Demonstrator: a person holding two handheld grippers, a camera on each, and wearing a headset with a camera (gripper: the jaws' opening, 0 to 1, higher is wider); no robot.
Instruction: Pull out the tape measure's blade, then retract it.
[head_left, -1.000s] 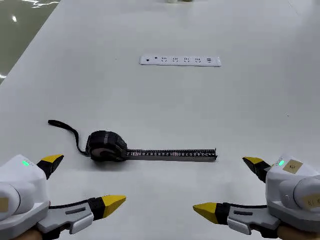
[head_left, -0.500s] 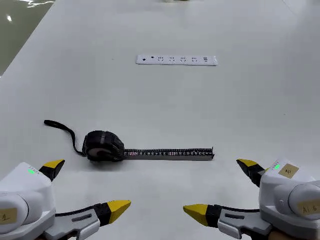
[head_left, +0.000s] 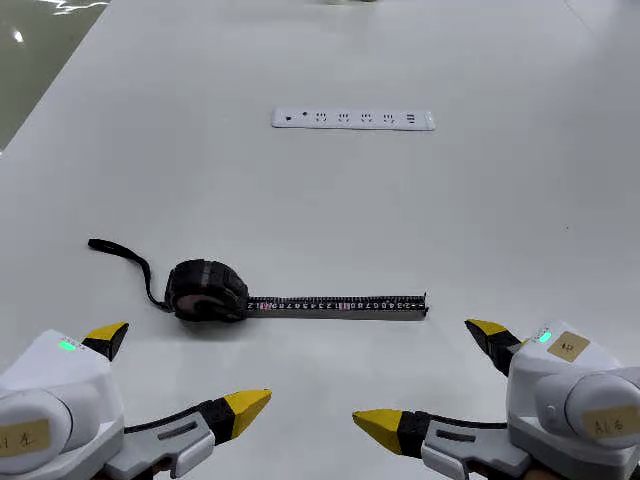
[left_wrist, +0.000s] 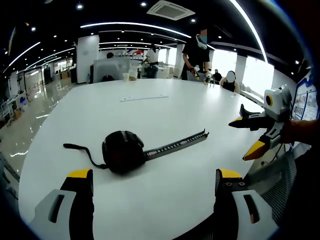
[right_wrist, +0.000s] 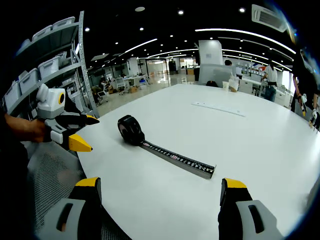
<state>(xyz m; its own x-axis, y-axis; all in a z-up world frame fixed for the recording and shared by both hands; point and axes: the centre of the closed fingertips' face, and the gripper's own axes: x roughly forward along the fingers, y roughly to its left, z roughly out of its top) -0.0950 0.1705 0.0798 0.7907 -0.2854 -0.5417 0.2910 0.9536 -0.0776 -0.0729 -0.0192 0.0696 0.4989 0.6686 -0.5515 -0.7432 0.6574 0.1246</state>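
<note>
Tape measure (head_left: 207, 290), blade (head_left: 338, 304) out, its numerals unreadably small, lies before left gripper (head_left: 185, 365) and right gripper (head_left: 422, 372), both apart.

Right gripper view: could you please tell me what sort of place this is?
Probably an open-plan workshop or lab: shelving with storage bins, long ceiling light strips, and people beyond a large white table.
</note>
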